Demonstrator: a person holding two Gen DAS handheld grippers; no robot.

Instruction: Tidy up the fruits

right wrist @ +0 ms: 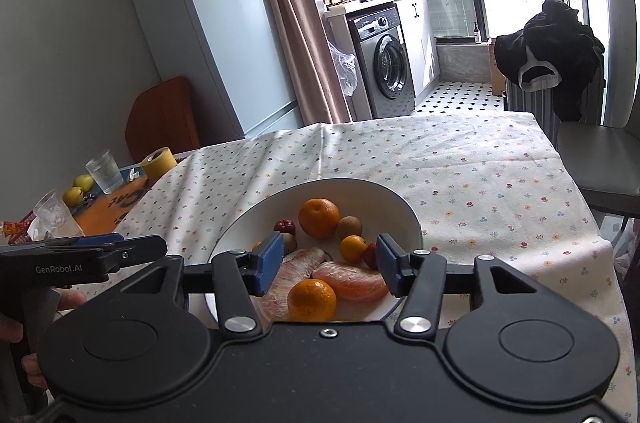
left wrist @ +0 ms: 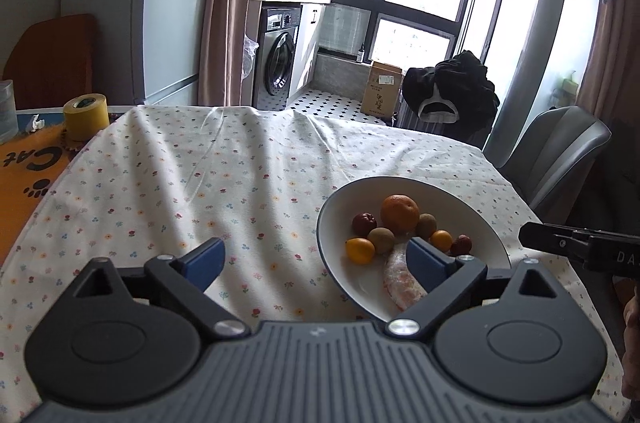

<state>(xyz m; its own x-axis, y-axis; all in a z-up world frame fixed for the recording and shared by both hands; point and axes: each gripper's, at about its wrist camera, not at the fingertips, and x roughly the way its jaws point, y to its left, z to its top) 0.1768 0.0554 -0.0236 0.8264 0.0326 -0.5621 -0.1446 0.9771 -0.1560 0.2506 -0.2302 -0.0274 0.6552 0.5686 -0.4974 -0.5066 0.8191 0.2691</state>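
Observation:
A white plate [left wrist: 352, 199] [right wrist: 260, 215] sits on the flowered tablecloth [left wrist: 200, 175]. It holds a large orange [left wrist: 400, 217] [right wrist: 319, 218], kiwis [left wrist: 381, 240] [right wrist: 349, 227], small oranges [left wrist: 360, 250] [right wrist: 353, 248], red fruits [left wrist: 364, 223] [right wrist: 285, 225] and peeled pomelo segments [left wrist: 400, 281] [right wrist: 352, 281]. Another orange [right wrist: 312, 299] lies at the plate's near edge. My right gripper [right wrist: 328, 265] [left wrist: 560, 243] hangs open above that orange, touching nothing. My left gripper [left wrist: 314, 259] [right wrist: 160, 245] is open and empty left of the plate, its right finger over the rim.
At the table's left end are a yellow tape roll [left wrist: 86, 113] [right wrist: 159, 159], glasses [right wrist: 105, 171], two pears [right wrist: 78, 189] and an orange mat [left wrist: 28, 175]. A grey chair [left wrist: 552, 151] [right wrist: 592, 163] stands at the right. The cloth left of the plate is bare.

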